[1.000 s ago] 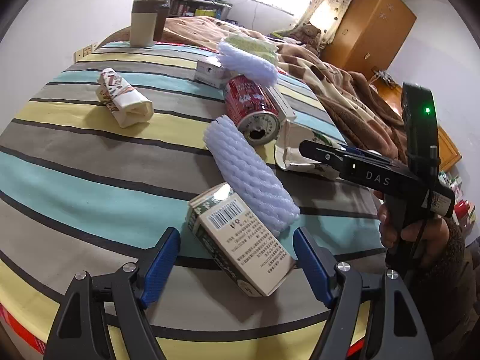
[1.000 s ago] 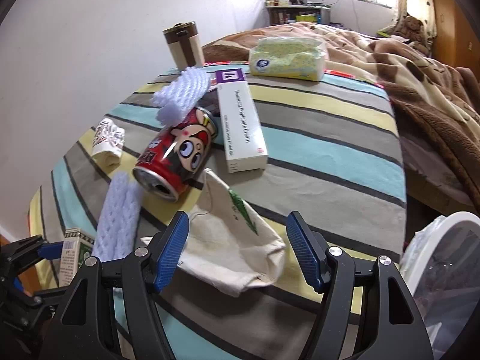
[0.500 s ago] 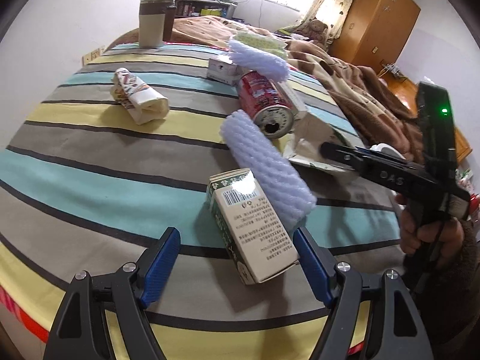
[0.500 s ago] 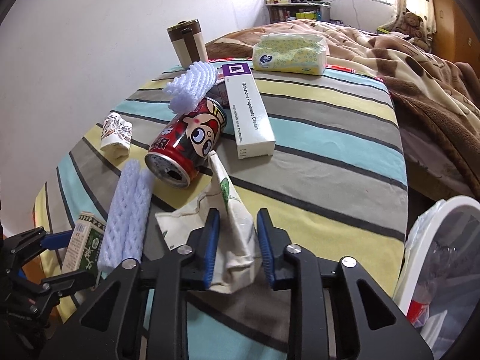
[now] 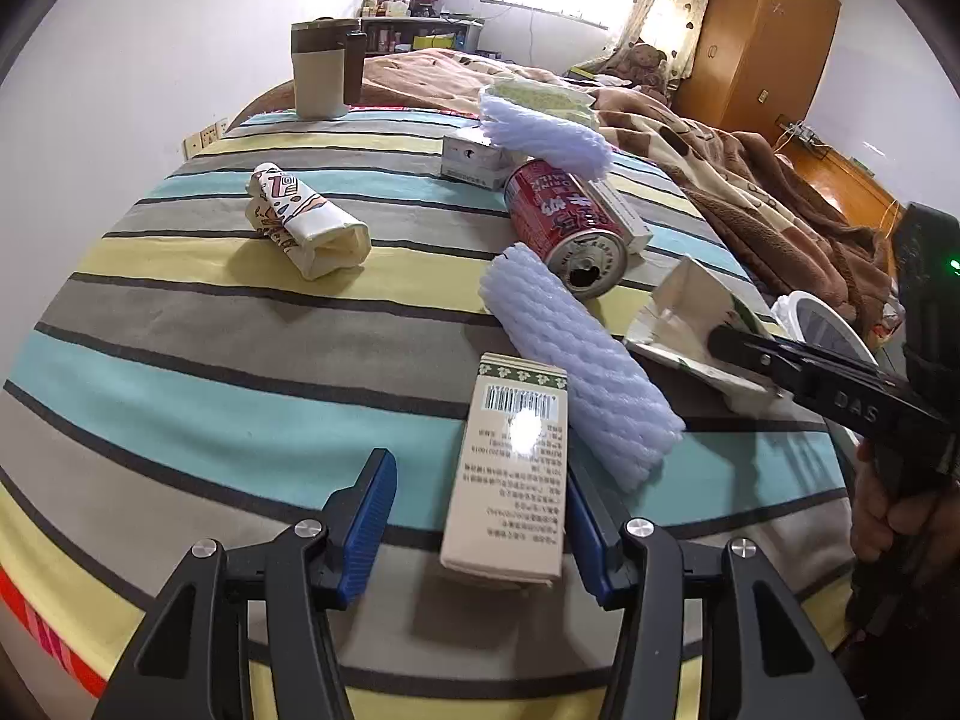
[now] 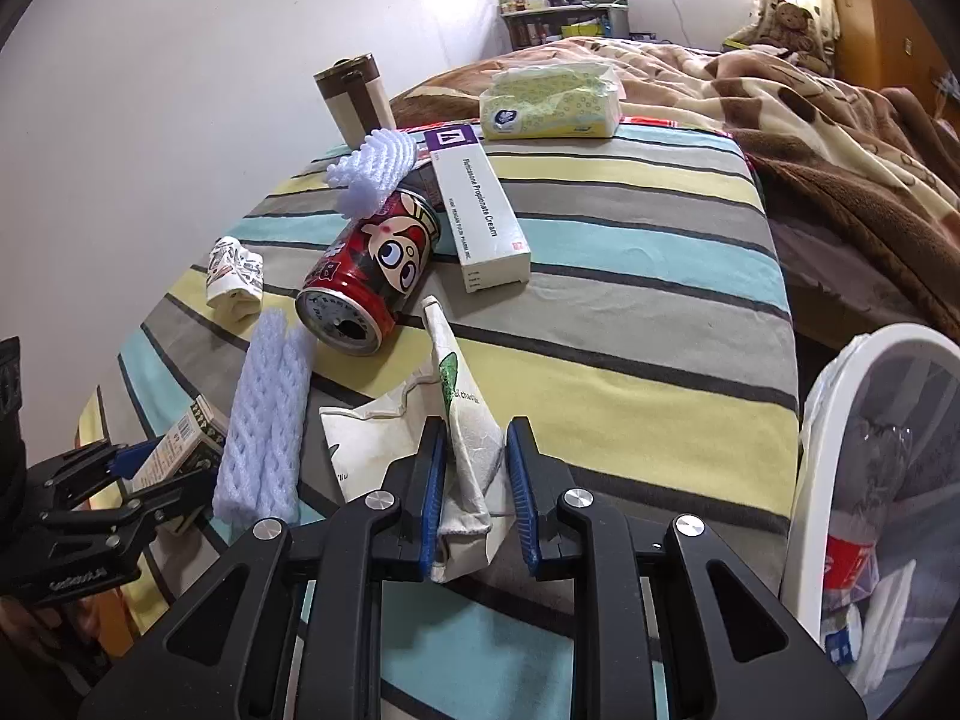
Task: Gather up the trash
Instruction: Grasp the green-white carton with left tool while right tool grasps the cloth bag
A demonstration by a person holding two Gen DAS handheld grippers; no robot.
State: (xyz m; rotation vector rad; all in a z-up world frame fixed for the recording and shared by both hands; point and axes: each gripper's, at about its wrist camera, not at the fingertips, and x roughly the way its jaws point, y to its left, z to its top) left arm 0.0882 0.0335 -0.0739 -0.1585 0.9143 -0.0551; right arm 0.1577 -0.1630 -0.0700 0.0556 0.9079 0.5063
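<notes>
**A:** What is the right gripper (image 6: 475, 483) doing?

**B:** Its blue pads are clamped on a crumpled white paper bag (image 6: 462, 420) with green print. The pinched fold stands up between the two fingers, and the rest of the bag spreads out flat to the gripper's left on the striped cloth (image 6: 630, 384).

**A:** And the left gripper (image 5: 480, 519)?

**B:** Its jaws stand apart around a small cream carton (image 5: 513, 456) with a barcode. The right pad touches the carton's side or sits just beside it; a gap shows between the left pad and the carton. The carton's near end is between the fingers, the far end pointing straight ahead.

**A:** What else lies near the left gripper?

**B:** Just ahead and to the right, a white foam net sleeve (image 5: 570, 366) lies touching the carton's far corner. Beyond it is a red drink can (image 5: 564, 228) on its side, its opened top facing the gripper. Farther ahead to the left lies a rolled printed wrapper (image 5: 306, 222), and well beyond that stands a brown-and-cream mug (image 5: 321, 69).

**A:** And around the right gripper?

**B:** Ahead, past the bag, are the can and a long white cream box (image 6: 480, 204), with a second foam net (image 6: 375, 171) resting on the can's far end. A yellow tissue pack (image 6: 552, 99) lies farther ahead. To the gripper's right stands a white bin (image 6: 822, 420) holding some items; I cannot tell what all of them are.
</notes>
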